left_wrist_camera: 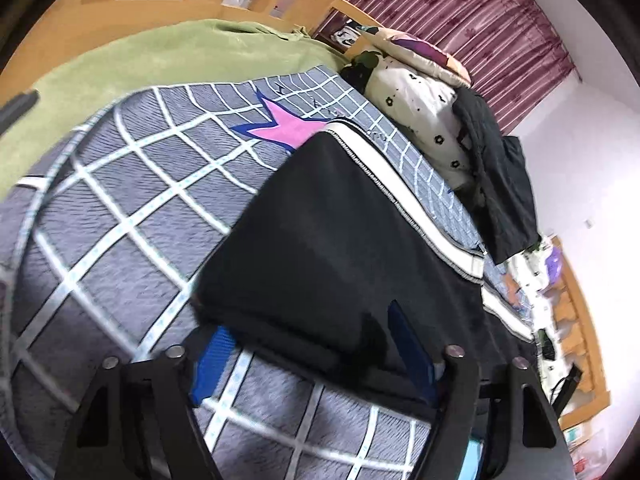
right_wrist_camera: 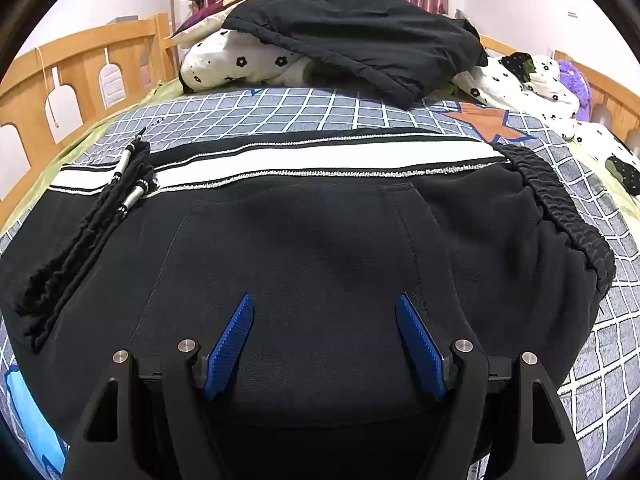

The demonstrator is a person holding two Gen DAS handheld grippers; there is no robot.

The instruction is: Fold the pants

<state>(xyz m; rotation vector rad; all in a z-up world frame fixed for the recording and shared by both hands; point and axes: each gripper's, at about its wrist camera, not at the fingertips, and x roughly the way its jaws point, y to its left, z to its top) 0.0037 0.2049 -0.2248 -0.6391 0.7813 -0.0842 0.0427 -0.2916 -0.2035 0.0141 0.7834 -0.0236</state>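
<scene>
- Left gripper (left_wrist_camera: pixel 310 364): jaws parted round the near corner of the folded black pants (left_wrist_camera: pixel 340 240), pads not visibly pressing.
- Right gripper (right_wrist_camera: pixel 324 344): jaws wide, nothing held, over the soft fleece.
- Pants run from 6 toward 12 o'clock, long axis 9 to 3; white stripe (right_wrist_camera: pixel 320 158) at the far edge.
- Checked blanket (left_wrist_camera: pixel 120 220) beneath; dark jacket (right_wrist_camera: pixel 352 28) farthest.

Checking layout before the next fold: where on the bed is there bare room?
Bare grid-patterned grey blanket lies between the black white-striped pants and the green sheet. A narrower strip runs behind the stripe. The head end is crowded: floral white bedding under a black garment.
</scene>
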